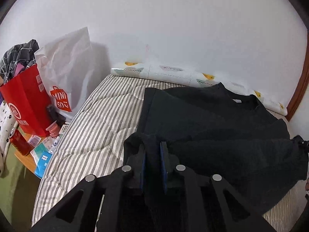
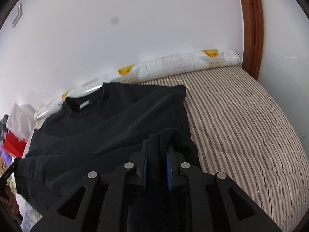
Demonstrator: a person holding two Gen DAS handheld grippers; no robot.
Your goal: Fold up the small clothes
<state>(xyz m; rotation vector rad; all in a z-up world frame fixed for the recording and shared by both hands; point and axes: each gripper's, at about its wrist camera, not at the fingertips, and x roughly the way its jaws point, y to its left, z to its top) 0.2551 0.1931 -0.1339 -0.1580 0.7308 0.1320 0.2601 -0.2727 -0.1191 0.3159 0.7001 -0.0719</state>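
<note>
1. Left wrist view: left gripper (image 1: 152, 150) has a bunched fold of the black sweatshirt (image 1: 212, 119) between its blue pads (image 1: 164, 166); slight gap visible on the left side, so whether the pads still pinch the cloth, I cannot tell.
2. Right wrist view: right gripper (image 2: 157, 154) straddles the other near corner of the same sweatshirt (image 2: 115, 127); fabric sits between the pads, with a narrow gap on the right side. Grip or released: cannot tell.
3. Sweatshirt lies on the striped bed cover (image 2: 241, 127), neckline (image 2: 85, 106) pointing away, toward the white wall (image 2: 154, 29). Collar-to-hem axis runs away from the cameras; near hem edge is lifted and doubled over the body.
4. Patterned roll (image 2: 173, 65) lies along the wall, just behind the collar.
5. Off the left bed edge: red paper bag (image 1: 27, 100), white Miniso bag (image 1: 65, 73), red can (image 1: 18, 141).
</note>
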